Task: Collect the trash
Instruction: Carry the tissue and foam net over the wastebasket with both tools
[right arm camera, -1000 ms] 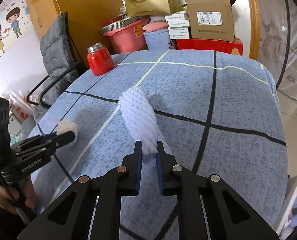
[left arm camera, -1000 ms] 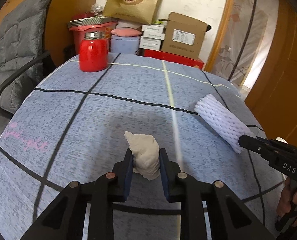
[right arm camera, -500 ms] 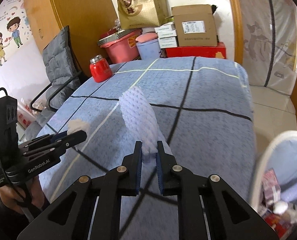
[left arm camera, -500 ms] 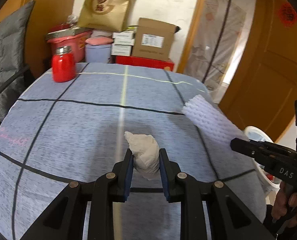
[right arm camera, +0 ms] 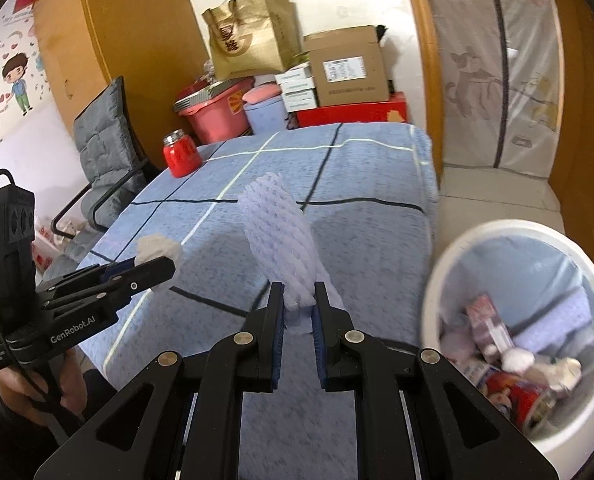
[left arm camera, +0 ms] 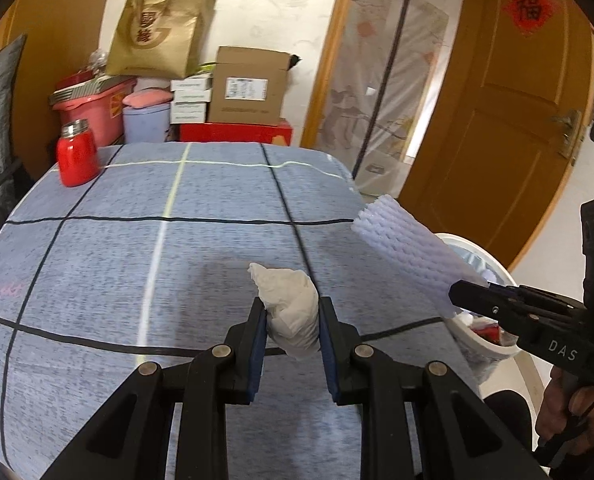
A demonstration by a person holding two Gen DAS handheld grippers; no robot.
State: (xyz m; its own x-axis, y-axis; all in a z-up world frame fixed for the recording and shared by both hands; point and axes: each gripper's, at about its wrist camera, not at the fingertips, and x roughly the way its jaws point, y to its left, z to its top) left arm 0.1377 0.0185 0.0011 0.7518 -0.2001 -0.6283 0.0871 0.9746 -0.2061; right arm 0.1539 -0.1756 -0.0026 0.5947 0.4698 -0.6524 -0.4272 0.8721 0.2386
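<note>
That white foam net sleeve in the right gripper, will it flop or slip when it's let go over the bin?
The foam net sleeve stands out unsupported from the right gripper, so probably light and springy. Squashed at the pinch, it likely rebounds and may drift off the trash bin.

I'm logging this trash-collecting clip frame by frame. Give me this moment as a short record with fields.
left gripper: shut on a crumpled white paper tissue wad
right gripper: shut on a white foam fruit net sleeve
bin: round white trash bin on the floor beside the table, to the right of the right gripper, trash already inside
table: blue cloth with dark and pale grid lines
left on table: red jar with a metal lid, far left corner
stage: both items held, neither is in the bin
</note>
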